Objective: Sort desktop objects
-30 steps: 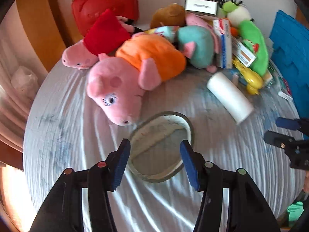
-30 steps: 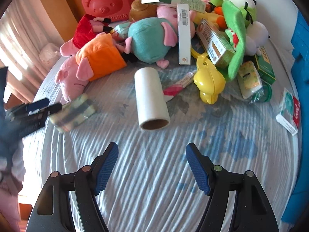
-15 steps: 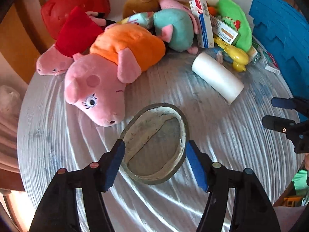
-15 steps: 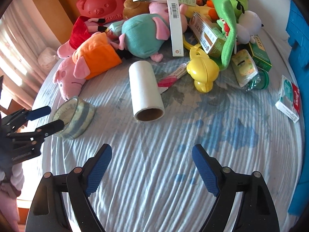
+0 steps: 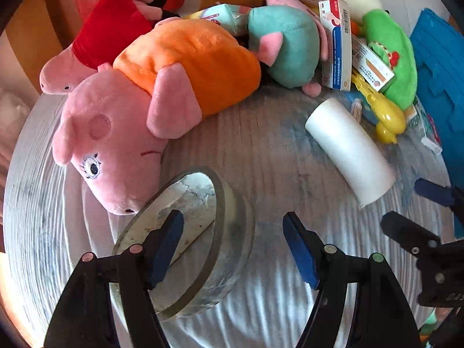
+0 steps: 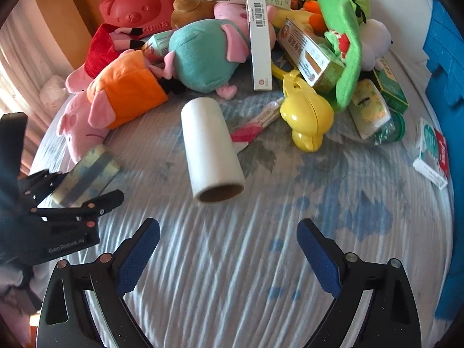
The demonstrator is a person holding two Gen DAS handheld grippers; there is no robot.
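Tape roll (image 5: pixel 203 240) tilted around left tongs' (image 5: pixel 233 249) open finger, right tongs (image 6: pixel 227 258) wide open, empty.

A home, likely a living room or bedroom. A round desk (image 6: pixel 232 261) wears a pale ribbed cloth with blue prints, and at its far side lie plush toys: a pink pig (image 5: pixel 116 145), a green frog (image 6: pixel 345 29). A red bear bag (image 6: pixel 139 5) stands far left, and small cartons (image 6: pixel 313 55) lie scattered. Sunlit curtains (image 6: pixel 17 58) hang at left beside wood panelling (image 6: pixel 75 8).
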